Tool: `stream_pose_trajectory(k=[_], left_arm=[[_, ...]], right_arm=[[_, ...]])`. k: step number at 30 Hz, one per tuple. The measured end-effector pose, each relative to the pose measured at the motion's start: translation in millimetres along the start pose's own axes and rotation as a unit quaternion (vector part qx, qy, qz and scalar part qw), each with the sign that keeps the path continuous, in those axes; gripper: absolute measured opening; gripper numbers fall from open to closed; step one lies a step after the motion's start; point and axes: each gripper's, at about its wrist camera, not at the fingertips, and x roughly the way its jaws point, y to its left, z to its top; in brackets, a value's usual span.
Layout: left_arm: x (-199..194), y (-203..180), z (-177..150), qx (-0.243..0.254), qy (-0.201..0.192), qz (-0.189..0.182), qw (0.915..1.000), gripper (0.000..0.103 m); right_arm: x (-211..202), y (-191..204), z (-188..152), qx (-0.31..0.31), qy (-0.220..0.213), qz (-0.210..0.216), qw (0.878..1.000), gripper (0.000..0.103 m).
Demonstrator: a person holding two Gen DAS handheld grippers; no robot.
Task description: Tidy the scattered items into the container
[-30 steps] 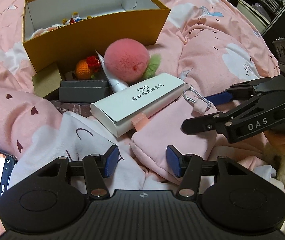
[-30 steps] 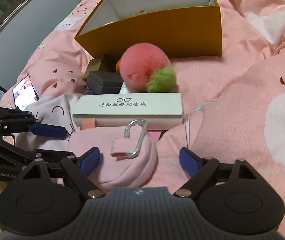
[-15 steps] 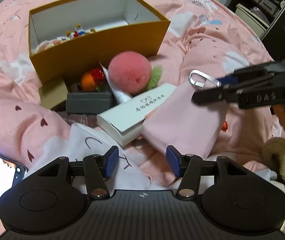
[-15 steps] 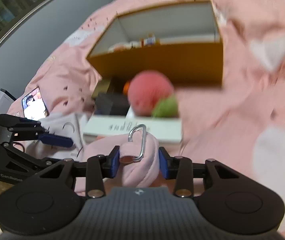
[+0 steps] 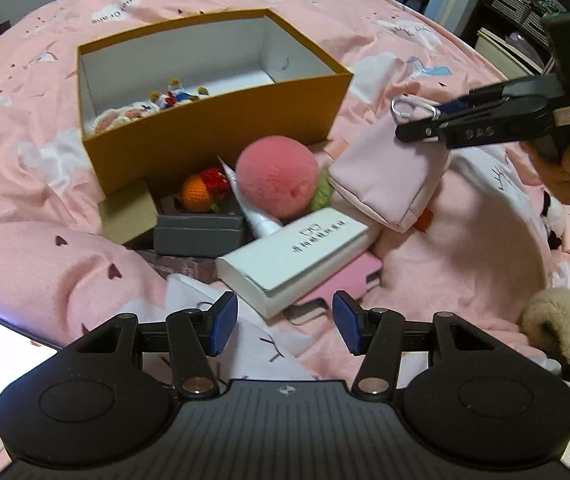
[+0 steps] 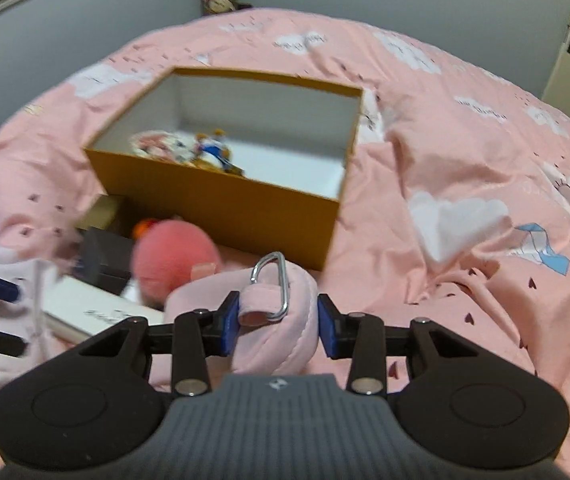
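Right gripper (image 6: 278,326) clamps the pink pouch (image 6: 277,320) at its top, lifted clear of the bedspread (image 6: 465,168), near the orange box (image 6: 221,208). Left gripper (image 5: 285,326) spread wide, holding nothing, above the white case (image 5: 297,252).

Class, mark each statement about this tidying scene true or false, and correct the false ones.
1. The right gripper grips the pink pouch. True.
2. The pouch lies inside the yellow box. False: it hangs in the air outside the box.
3. The left gripper holds the white case. False: it is open and holds nothing.
4. Small toys already lie in the box. True.
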Motion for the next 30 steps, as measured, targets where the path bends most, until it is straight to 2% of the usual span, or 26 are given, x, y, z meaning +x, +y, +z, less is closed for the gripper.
stream_pose_trajectory(k=[6, 9, 11, 15, 17, 19, 22, 27, 30], left_arm=[[-5, 14, 4, -0.011, -0.011, 0.01, 0.9998, 0.062], [-6, 20, 5, -0.02, -0.014, 0.013, 0.9996, 0.062], [-7, 23, 5, -0.025, -0.015, 0.015, 0.9995, 0.062], [-7, 26, 5, -0.027, -0.016, 0.02, 0.9993, 0.062], [-7, 26, 6, -0.029, -0.016, 0.022, 0.9992, 0.062], [-7, 26, 5, -0.028, -0.016, 0.024, 0.9992, 0.062], [-6, 26, 5, -0.025, -0.015, 0.029, 0.9992, 0.062], [-4, 24, 4, -0.021, -0.013, 0.032, 0.9992, 0.062], [-4, 24, 5, -0.021, -0.013, 0.034, 0.9991, 0.062]], right_arm=[[15, -13, 0, 0.029, 0.021, -0.027, 0.999, 0.046], [10, -14, 2, 0.023, 0.015, -0.041, 0.999, 0.049], [4, -15, 2, 0.033, 0.011, -0.034, 0.999, 0.057], [-8, -22, -2, 0.086, 0.013, -0.013, 0.996, 0.059], [-12, -27, -6, 0.128, 0.02, 0.011, 0.992, 0.059], [-12, -32, -11, 0.178, 0.033, 0.044, 0.982, 0.059], [-8, -39, -21, 0.252, 0.057, 0.092, 0.962, 0.059], [8, -49, -33, 0.331, 0.078, 0.106, 0.934, 0.059], [19, -60, -37, 0.396, 0.076, 0.122, 0.907, 0.06]])
